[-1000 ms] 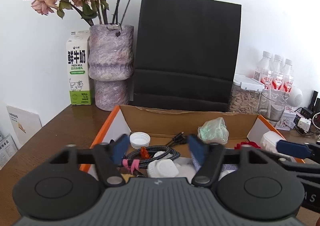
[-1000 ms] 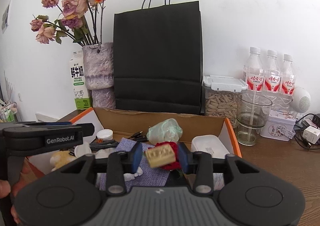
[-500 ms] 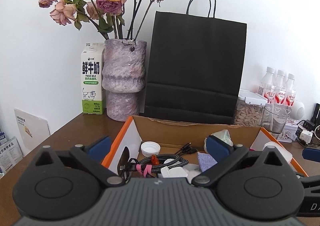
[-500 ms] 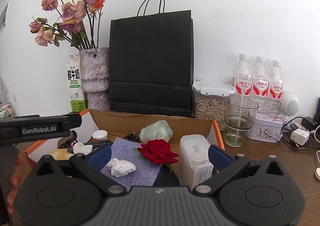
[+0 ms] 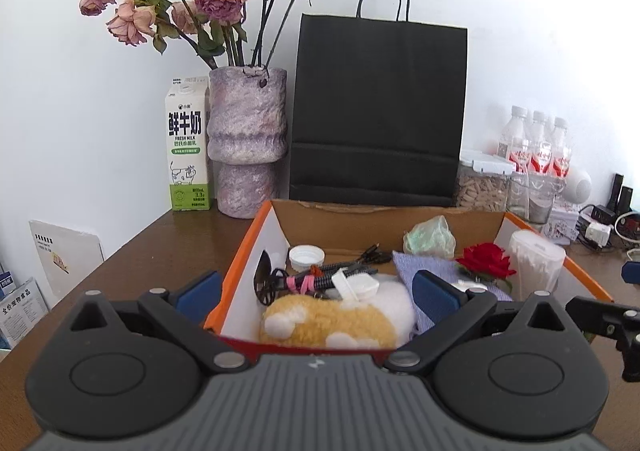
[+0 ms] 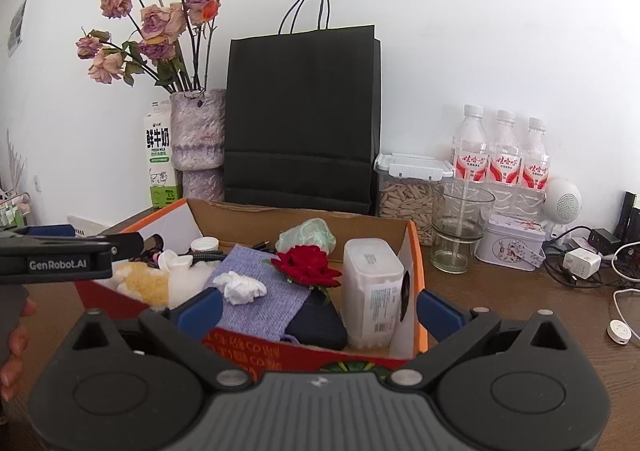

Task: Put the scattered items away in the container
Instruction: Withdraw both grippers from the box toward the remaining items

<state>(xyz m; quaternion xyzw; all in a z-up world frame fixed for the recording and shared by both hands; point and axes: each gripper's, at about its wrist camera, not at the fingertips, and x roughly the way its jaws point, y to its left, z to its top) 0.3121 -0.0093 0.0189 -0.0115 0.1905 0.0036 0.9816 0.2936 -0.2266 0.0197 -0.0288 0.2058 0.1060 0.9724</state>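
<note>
Brown table (image 6: 500, 303), and on it an open cardboard box (image 5: 256, 247) in front of a black bag (image 5: 378, 111). Inside the box: yellow plush (image 5: 328, 325), purple cloth (image 6: 260, 299), white tub (image 6: 374, 291), red rose (image 6: 308, 265), crumpled tissue (image 6: 240, 287). Left gripper (image 5: 316, 291) and right gripper (image 6: 318, 307) at the near edge of the box, both spread wide, holding nothing.

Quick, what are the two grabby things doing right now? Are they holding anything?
Left hand-held gripper: wide open, holding nothing.
Right hand-held gripper: wide open, holding nothing.
</note>
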